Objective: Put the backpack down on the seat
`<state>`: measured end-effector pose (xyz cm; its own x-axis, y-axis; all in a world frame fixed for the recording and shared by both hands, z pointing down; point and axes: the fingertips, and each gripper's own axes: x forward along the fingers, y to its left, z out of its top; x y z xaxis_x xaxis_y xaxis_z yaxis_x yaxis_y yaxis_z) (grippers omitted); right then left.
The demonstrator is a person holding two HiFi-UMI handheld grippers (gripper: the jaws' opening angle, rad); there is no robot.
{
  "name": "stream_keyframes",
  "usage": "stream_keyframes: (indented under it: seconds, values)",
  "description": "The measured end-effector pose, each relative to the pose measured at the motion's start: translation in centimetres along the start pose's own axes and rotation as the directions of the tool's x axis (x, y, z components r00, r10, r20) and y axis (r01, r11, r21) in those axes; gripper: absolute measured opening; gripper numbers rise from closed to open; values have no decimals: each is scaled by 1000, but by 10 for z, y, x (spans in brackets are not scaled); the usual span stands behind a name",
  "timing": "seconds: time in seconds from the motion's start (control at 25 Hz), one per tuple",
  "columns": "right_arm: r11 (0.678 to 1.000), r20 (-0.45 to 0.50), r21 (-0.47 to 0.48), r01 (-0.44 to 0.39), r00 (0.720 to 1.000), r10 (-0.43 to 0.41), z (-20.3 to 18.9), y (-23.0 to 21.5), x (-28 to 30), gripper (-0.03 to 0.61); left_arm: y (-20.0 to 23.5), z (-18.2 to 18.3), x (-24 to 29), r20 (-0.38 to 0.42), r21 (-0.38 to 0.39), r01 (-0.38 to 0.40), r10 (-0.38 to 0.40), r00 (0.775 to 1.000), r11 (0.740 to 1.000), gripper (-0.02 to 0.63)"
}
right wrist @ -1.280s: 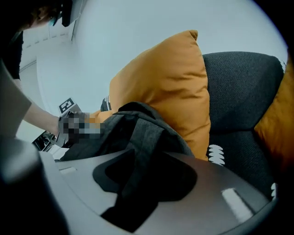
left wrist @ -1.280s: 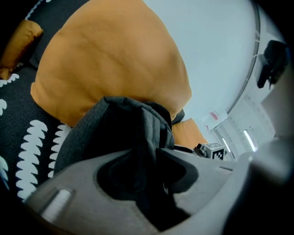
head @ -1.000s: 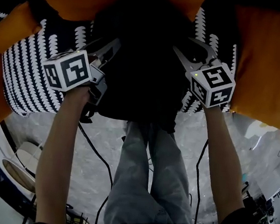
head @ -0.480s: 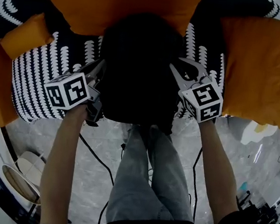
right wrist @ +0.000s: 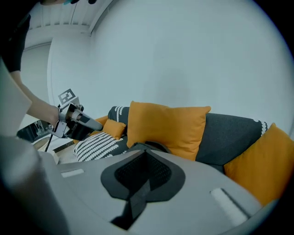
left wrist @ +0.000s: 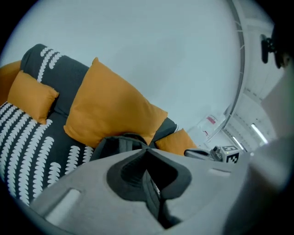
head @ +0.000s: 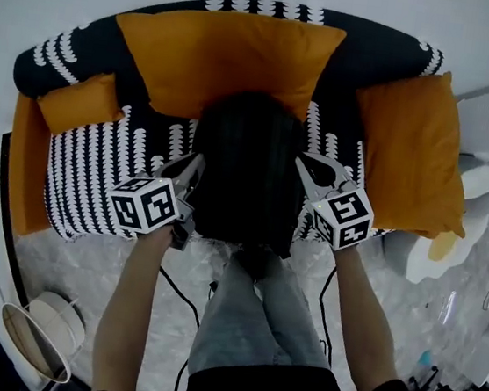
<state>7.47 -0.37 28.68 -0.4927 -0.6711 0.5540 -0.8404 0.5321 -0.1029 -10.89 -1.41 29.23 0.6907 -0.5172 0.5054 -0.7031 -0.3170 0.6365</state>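
Jaws have just closed on both sides: left gripper (left wrist: 147, 153) and right gripper (right wrist: 146, 155) each pinch a dark strap (right wrist: 138, 197) of the backpack (head: 248, 168). It is upright between them, over the front edge of the striped seat (head: 95, 189). I judge it soft, saggy and fairly heavy, so the straps look like the soundest hold.

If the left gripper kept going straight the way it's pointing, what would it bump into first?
Probably the big orange cushion on the sofa. The left gripper is clamped on the backpack strap, so the bag would go along in front.
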Motion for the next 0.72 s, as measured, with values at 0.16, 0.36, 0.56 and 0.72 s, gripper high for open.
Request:
stream_keyframes:
  seconds: [0.16, 0.36, 0.56, 0.72]
  values:
    - [999, 1, -33, -12, 1000, 12, 18, 22, -26, 8, -48, 2, -27, 30, 11, 64, -65, 997, 998, 0]
    - [998, 49, -59, -25, 998, 28, 55, 50, -50, 8, -93, 16, -54, 61, 92, 83, -89, 994, 992, 0]
    - [998, 162, -61, -6, 987, 15, 115, 64, -84, 8, -134, 60, -82, 147, 153, 87, -110, 983, 984, 0]
    - [1000, 307, -18, -10, 952, 15, 176, 68, -128, 8, -174, 93, -118, 228, 206, 61, -108, 968, 977, 0]
